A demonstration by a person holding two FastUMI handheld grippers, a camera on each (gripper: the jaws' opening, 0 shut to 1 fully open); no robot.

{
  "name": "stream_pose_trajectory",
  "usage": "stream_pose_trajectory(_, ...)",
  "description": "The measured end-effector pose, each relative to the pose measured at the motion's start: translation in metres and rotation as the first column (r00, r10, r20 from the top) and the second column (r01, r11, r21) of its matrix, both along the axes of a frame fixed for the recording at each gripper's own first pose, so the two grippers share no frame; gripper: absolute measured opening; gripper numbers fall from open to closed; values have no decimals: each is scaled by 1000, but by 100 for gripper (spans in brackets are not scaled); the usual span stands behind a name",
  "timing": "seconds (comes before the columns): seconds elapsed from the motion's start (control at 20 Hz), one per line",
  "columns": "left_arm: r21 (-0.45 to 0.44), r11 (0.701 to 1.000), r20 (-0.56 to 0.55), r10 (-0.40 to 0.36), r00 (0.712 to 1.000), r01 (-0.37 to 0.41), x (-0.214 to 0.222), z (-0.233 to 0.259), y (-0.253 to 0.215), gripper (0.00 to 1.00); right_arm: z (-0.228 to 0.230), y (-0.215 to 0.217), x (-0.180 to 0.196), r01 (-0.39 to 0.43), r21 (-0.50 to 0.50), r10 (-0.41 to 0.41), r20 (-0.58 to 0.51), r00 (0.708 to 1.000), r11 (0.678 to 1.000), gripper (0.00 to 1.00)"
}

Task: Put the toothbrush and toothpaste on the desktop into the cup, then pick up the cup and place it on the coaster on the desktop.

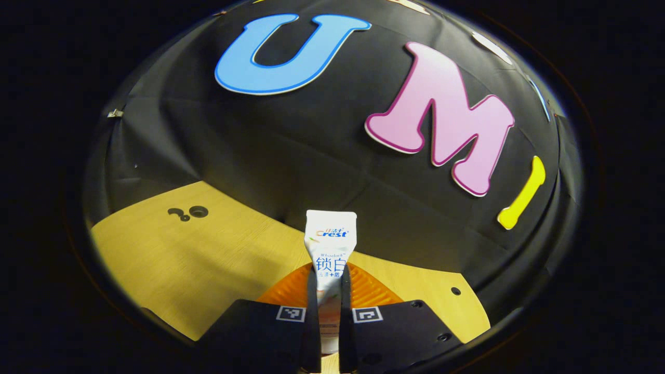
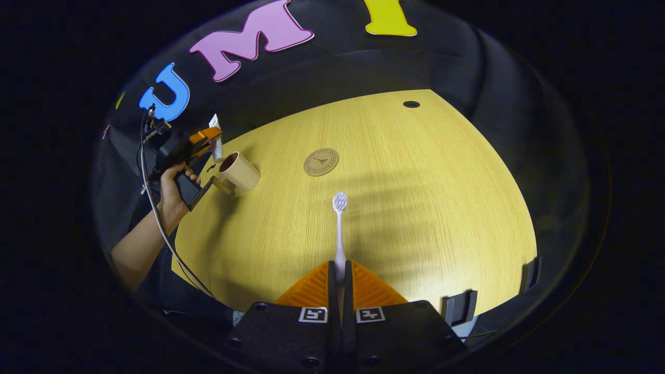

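In the left gripper view, the left hand-held gripper (image 1: 329, 306) is sitting at 6 o'clock, its two fingers pressing on the toothpaste (image 1: 330, 249), which is standing upright between them with its flat crimped end pointing toward 12 o'clock. The tabletop (image 1: 197, 259) is stretching away toward 9 o'clock behind it.

In the right gripper view, going from 9 o'clock across, a person's hand (image 2: 174, 192) is holding that same left hand-held gripper (image 2: 208, 140) with the toothpaste (image 2: 215, 137) raised just above and behind the cup (image 2: 240, 171). The cup is lying tilted on the tabletop (image 2: 415, 208), its open mouth facing toward 10 o'clock and its handle toward 7 o'clock. Near the middle, toward 12 o'clock, the round coaster (image 2: 321, 162) is lying flat, well apart from the cup. At 6 o'clock the right hand-held gripper (image 2: 340, 291) is clenching the toothbrush (image 2: 339, 234) by its handle, the bristle head pointing toward the coaster and hovering over the wood.
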State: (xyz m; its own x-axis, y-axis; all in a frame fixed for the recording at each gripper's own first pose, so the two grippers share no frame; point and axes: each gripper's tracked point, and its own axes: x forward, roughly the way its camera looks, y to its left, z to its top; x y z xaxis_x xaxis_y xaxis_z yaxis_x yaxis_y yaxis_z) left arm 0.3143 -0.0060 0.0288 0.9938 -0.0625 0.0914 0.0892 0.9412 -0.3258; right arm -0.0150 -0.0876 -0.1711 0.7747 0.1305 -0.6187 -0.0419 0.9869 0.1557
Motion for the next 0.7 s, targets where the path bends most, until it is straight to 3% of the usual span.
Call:
stream_pose_trajectory(0.3,13,1000,-26,23,999,-23,16,-16,0,20,-4,3,7,-25,-5,25,-33,999,1000,5)
stream_pose_trajectory(0.5,40,999,-112,27,993,-22,4,-42,4,26,-5,9,14,-42,5,42,-39,998,999,5)
stream_pose_trajectory(0.65,65,998,-66,12,998,-8,-27,-25,6,99,-1,20,24,-74,7,74,-26,997,997,5)
stream_pose_trajectory(0.7,81,997,-53,16,998,-12,-47,-20,11,97,0,24,31,-86,2,86,-18,996,996,5)
